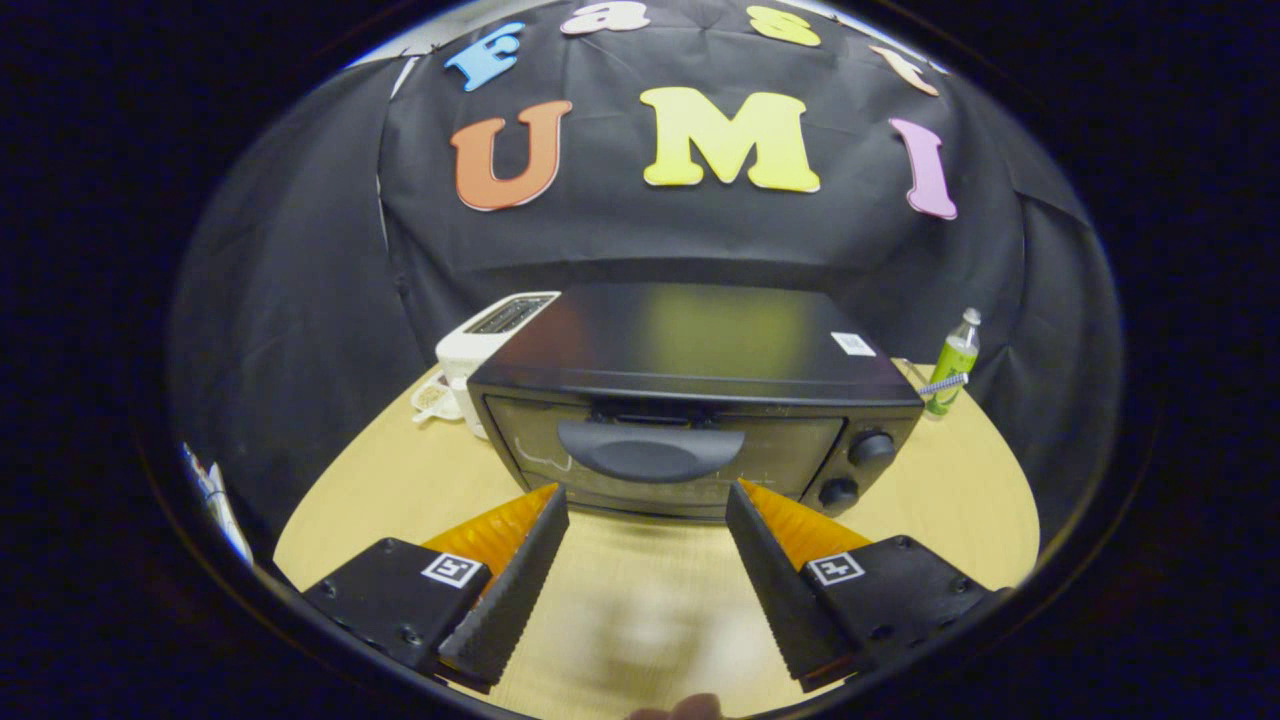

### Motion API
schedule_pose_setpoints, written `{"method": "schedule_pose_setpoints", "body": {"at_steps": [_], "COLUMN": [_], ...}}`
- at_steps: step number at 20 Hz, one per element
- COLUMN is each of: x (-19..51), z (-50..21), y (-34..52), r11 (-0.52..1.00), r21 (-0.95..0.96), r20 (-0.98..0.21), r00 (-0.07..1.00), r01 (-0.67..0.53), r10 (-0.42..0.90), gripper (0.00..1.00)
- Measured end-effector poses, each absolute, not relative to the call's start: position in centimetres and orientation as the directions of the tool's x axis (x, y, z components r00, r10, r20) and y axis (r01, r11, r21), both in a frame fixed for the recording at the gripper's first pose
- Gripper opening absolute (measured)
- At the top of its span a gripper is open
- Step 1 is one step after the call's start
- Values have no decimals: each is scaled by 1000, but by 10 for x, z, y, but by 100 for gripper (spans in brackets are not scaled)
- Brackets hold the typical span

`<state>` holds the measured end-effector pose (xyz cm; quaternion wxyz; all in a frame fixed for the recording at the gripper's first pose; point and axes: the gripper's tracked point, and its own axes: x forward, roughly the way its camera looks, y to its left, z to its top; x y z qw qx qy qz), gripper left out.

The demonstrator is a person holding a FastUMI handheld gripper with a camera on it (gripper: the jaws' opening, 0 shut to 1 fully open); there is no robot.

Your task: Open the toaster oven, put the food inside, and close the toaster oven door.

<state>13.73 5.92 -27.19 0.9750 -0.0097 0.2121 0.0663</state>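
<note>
A black toaster oven (pixel 690 400) stands on the wooden table (pixel 400 490), its glass door shut. The door's wide dark handle (pixel 650 450) sits at the top middle of the door, and two knobs (pixel 870 448) are on the right of the front. My gripper (pixel 648 492) is open, fingers spread wide, hovering just in front of the door and slightly below the handle. Nothing is between the fingers. A blurred pale patch lies on the table between the fingers' bases.
A white slot toaster (pixel 485 345) stands behind the oven's left corner. A green bottle (pixel 952 365) stands at the back right of the table. Black cloth walls the booth all round. A fingertip (pixel 690 708) shows below the gripper.
</note>
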Motion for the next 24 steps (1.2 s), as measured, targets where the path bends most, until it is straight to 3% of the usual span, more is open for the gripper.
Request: {"method": "schedule_pose_setpoints", "body": {"at_steps": [6, 11, 17, 20, 24], "x": [88, 1, -101, -127, -147], "z": [-162, -88, -54, -57, -63], "y": [71, 96, 141, 180, 221], "r11": [991, 997, 1000, 997, 999], "r21": [37, 55, -6, -80, -40], "r20": [-240, -90, -19, -18, -11], "r00": [962, 995, 1000, 1000, 999], "r01": [-126, -46, 21, -10, -32], "r10": [132, 51, -21, 9, 32], "gripper": [100, 100, 100, 100, 100]}}
